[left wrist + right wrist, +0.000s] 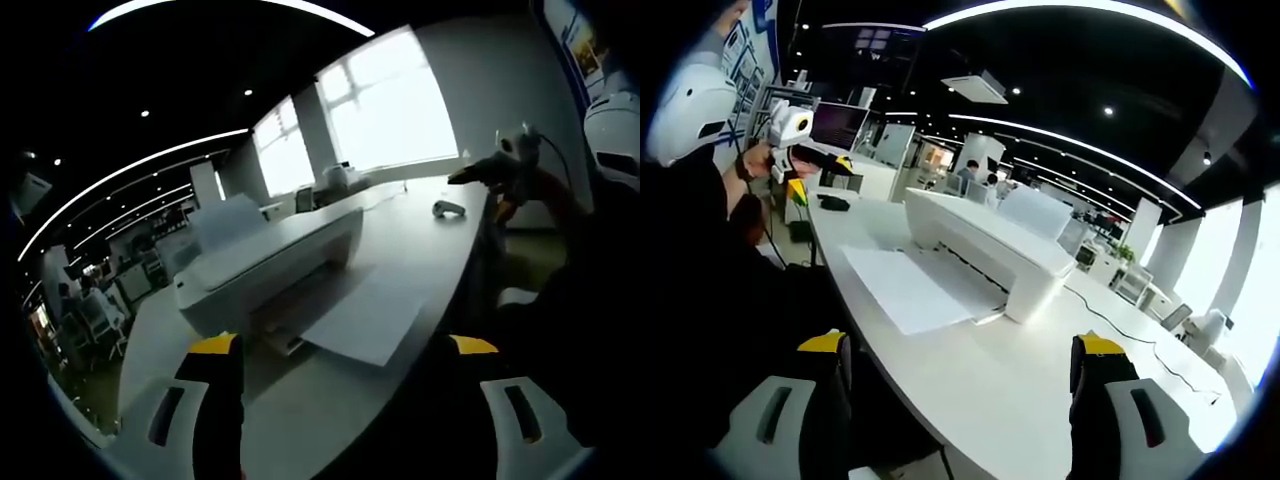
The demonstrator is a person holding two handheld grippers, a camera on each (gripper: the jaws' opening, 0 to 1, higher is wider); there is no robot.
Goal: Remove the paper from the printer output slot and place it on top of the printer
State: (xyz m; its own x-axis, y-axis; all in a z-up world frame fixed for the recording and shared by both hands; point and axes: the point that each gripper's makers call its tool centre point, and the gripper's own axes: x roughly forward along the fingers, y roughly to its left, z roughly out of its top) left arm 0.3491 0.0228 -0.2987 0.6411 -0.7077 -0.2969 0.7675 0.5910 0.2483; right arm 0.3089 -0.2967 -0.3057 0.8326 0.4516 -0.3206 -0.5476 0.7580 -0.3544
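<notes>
Left gripper view, scanning left to right: my left gripper (340, 360) has its jaws spread wide, nothing between them. The printer (265, 260) sits at centre-left on the table (420, 230). The paper (365, 320) pokes out of its output slot and fans toward lower centre-right, free end resting on the tabletop. It lies straight ahead of the jaws, a touch right of the midline, with its long axis running from the slot out toward the table edge on the right. A small dark object (448, 208) lies farther back on the table.

Right gripper view, same sweep: the paper (905, 285) is at centre-left, reaching from the printer (990, 245) toward the left table (1040, 380) edge. My right gripper (960, 385) is also parted and empty, the sheet ahead and left of its midline.

My read: both grippers are clear of the sheet and neither is plainly nearer. The sheet's free end points toward the table edge where I stand, so I'd approach along its long axis, pinch the free end, draw it away from the slot, then lift it over the printer's flat top.
</notes>
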